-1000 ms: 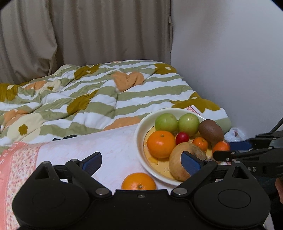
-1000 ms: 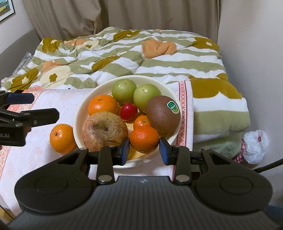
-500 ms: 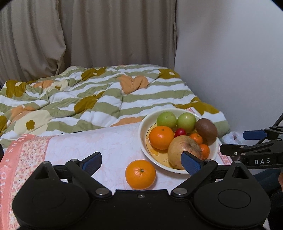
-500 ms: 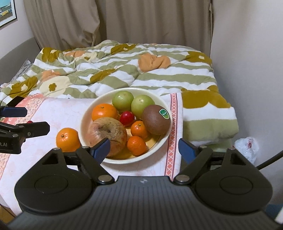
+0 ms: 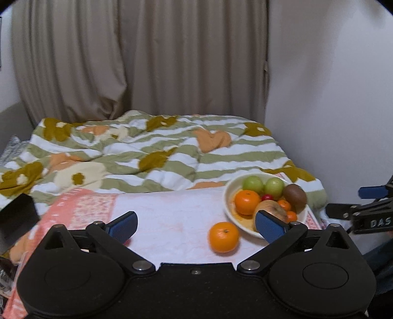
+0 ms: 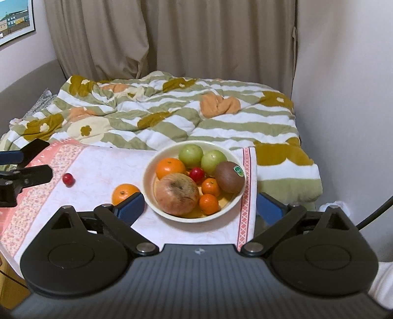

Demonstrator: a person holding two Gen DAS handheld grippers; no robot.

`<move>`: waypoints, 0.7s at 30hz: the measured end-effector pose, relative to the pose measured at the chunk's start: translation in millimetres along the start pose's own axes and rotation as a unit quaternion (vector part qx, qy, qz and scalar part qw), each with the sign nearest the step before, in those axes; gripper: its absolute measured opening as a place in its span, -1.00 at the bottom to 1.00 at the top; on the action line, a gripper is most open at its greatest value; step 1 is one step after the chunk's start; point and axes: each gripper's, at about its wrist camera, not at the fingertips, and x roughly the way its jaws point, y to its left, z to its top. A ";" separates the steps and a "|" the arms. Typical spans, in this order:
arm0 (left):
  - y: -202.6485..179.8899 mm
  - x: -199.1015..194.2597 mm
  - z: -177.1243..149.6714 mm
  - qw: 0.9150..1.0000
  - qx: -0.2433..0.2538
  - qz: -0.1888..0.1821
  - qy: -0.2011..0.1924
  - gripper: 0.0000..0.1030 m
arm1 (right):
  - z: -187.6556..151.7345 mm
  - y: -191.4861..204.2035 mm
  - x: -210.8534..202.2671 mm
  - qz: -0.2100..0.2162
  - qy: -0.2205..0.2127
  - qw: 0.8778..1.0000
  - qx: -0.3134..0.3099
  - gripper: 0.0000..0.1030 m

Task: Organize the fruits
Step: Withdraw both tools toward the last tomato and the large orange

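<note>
The round cream bowl (image 6: 152, 171) looks like glazed, glossy ceramic. It rests on a matt pink-and-white woven cloth (image 6: 98, 171). The far striped green-and-white quilt (image 6: 172, 122) looks soft and puffy. The brown kiwi (image 6: 229, 176) has a dull, fuzzy skin with a shiny sticker; the loose orange mandarin (image 5: 223, 236) shows a smooth, slightly dimpled peel.

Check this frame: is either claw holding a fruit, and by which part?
Nothing is held. Both the left claw and right claw stand wide open and empty, jaws having just been opening; all fruit lies in the bowl or on the cloth.

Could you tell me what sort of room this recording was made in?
Most likely a bedroom at home: a rumpled flowered duvet lies behind the towel-covered surface, closed curtains hang at the back, and a framed picture is on the wall.
</note>
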 end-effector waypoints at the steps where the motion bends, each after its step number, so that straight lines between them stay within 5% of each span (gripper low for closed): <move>1: 5.3 -3.2 -0.9 1.000 -0.001 0.005 0.000 1.00 | 0.9 3.3 -2.9 0.001 -0.002 1.000 0.001 1.00; 11: 81.7 -7.0 -16.0 1.000 -0.015 0.018 0.021 1.00 | 4.4 53.2 -10.1 -0.018 0.012 1.000 0.008 1.00; 21: 161.7 38.1 -19.6 0.996 -0.014 -0.024 0.084 1.00 | -2.1 107.4 21.3 -0.062 0.056 0.992 0.096 1.00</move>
